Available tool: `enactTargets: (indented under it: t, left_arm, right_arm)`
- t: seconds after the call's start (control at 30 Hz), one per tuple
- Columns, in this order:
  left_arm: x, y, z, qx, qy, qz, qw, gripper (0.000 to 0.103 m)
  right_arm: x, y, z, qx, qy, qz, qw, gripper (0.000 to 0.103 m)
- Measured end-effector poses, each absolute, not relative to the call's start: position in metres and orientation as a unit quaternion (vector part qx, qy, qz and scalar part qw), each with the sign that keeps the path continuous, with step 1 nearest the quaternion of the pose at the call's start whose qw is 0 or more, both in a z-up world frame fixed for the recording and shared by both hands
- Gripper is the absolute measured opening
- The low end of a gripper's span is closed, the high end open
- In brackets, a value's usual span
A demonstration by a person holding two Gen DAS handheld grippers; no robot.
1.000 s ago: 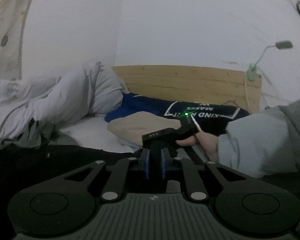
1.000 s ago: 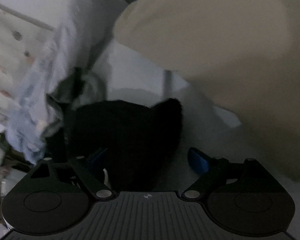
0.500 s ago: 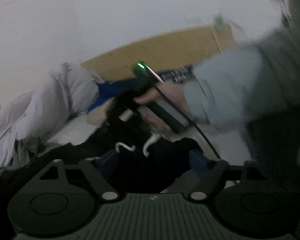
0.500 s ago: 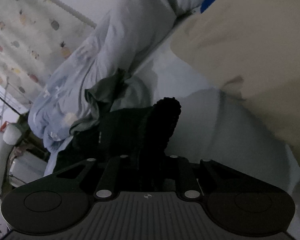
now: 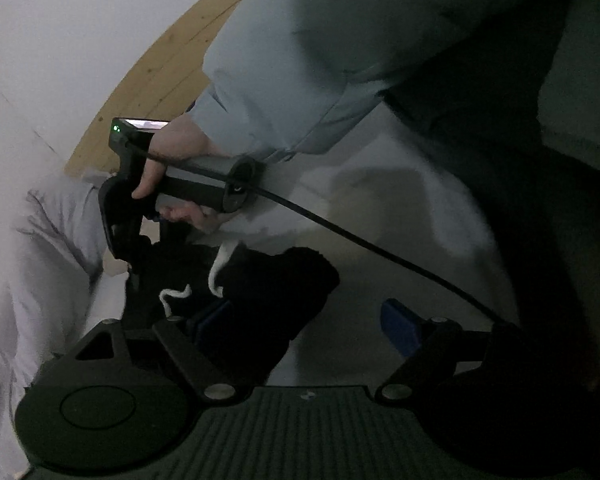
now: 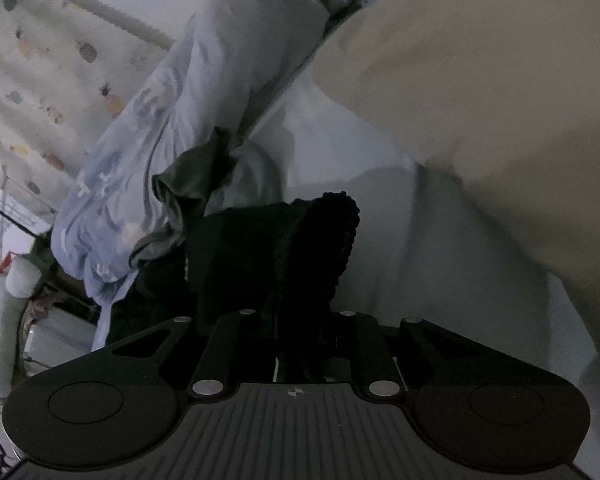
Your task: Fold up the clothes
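My left gripper (image 5: 308, 316) has its jaws spread wide; the blue pads sit at lower centre of the left wrist view, and a fold of the black garment (image 5: 268, 300) lies between them without being clamped. A white drawstring (image 5: 174, 294) curls out of the garment at centre left. The garment rests on the white bed sheet (image 5: 400, 248), which fills the middle of that frame.

My right gripper (image 6: 300, 344) has its jaws drawn in narrow and clamped on the black garment (image 6: 284, 248); a ribbed knit edge stands up from between them at frame centre in the right wrist view.

Obstructions, left wrist view: my right hand (image 5: 180, 168) and its gripper handle occupy centre left, directly above the garment. A black cable (image 5: 360, 240) runs from that handle diagonally to the lower right, crossing over the sheet. A grey sleeve (image 5: 320, 60) covers the upper centre. A wooden headboard (image 5: 160, 80) shows at upper left.

Surroundings, right wrist view: a beige pillow (image 6: 480, 80) fills the upper right. A pale blue duvet (image 6: 160, 140) lies along the left, with a crumpled grey-green cloth (image 6: 184, 196) just beside the garment. A patterned curtain (image 6: 40, 80) hangs at the far left.
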State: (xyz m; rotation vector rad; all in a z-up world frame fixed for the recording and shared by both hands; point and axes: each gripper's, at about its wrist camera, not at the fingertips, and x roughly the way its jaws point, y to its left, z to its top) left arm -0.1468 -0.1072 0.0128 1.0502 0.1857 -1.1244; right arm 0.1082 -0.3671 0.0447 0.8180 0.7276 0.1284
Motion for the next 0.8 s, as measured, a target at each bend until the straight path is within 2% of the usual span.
enactTargets:
  t: [0.1, 0.13, 0.17, 0.2, 0.23, 0.4, 0.6, 0.8]
  left_arm:
    - [-0.144, -0.117, 0.0, 0.495, 0.08, -0.49, 0.713, 0.086]
    - [-0.142, -0.121, -0.003, 0.501, 0.08, -0.484, 0.713, 0.083]
    - [-0.14, -0.125, -0.006, 0.506, 0.08, -0.477, 0.714, 0.076]
    - [-0.138, -0.129, -0.008, 0.509, 0.08, -0.47, 0.717, 0.063]
    - [-0.136, -0.131, -0.009, 0.509, 0.081, -0.464, 0.721, 0.046]
    - [-0.128, -0.131, 0.007, 0.474, 0.103, -0.458, 0.745, 0.026]
    - [-0.109, -0.095, 0.072, 0.316, 0.1, -0.448, 0.83, 0.02]
    - [-0.101, -0.025, 0.177, 0.138, 0.062, -0.404, 0.902, 0.018]
  right_arm:
    - [0.109, -0.367, 0.043, 0.387, 0.348, 0.062, 0.852, 0.018]
    - [0.109, -0.367, 0.042, 0.387, 0.348, 0.063, 0.851, 0.018]
    - [0.109, -0.367, 0.041, 0.387, 0.349, 0.063, 0.851, 0.018]
    - [0.109, -0.367, 0.041, 0.386, 0.35, 0.064, 0.851, 0.018]
    - [0.109, -0.368, 0.04, 0.386, 0.35, 0.064, 0.851, 0.018]
    - [0.109, -0.366, 0.042, 0.37, 0.351, 0.072, 0.857, 0.018]
    - [0.101, -0.351, 0.095, 0.332, 0.314, 0.102, 0.884, 0.017]
    - [0.112, -0.316, 0.219, 0.306, 0.242, 0.151, 0.908, 0.016]
